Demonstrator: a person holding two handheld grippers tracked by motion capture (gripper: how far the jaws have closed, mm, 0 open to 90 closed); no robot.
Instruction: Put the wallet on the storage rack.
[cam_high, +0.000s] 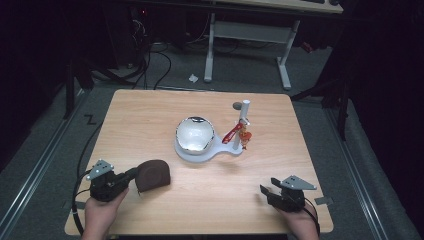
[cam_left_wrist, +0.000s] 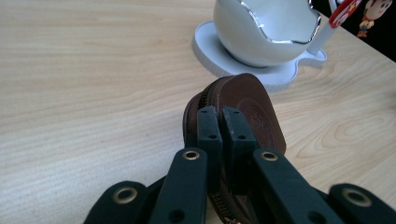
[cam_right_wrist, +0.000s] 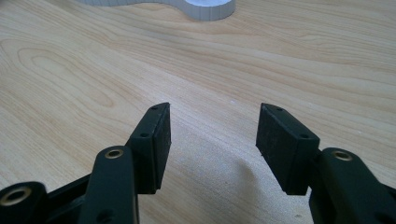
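Observation:
A brown zippered pouch (cam_high: 153, 175) stands on edge at the table's front left. My left gripper (cam_high: 131, 175) is shut on its near edge; in the left gripper view the jaws pinch the brown pouch (cam_left_wrist: 252, 102) along the zipper, and my left gripper (cam_left_wrist: 221, 122) hides its lower part. My right gripper (cam_high: 265, 192) rests near the front right edge, open, with bare wood between its jaws (cam_right_wrist: 212, 135). A white stand (cam_high: 192, 153) in the middle carries a shiny egg-shaped bowl (cam_high: 195, 133) and a white post (cam_high: 244, 117) with a red keychain figure (cam_high: 242, 135).
The white stand's base (cam_right_wrist: 205, 9) lies just ahead of my right gripper. A small dark disc (cam_high: 236, 105) sits on the table behind the post. A desk frame (cam_high: 247, 35) and cables stand on the floor beyond the table.

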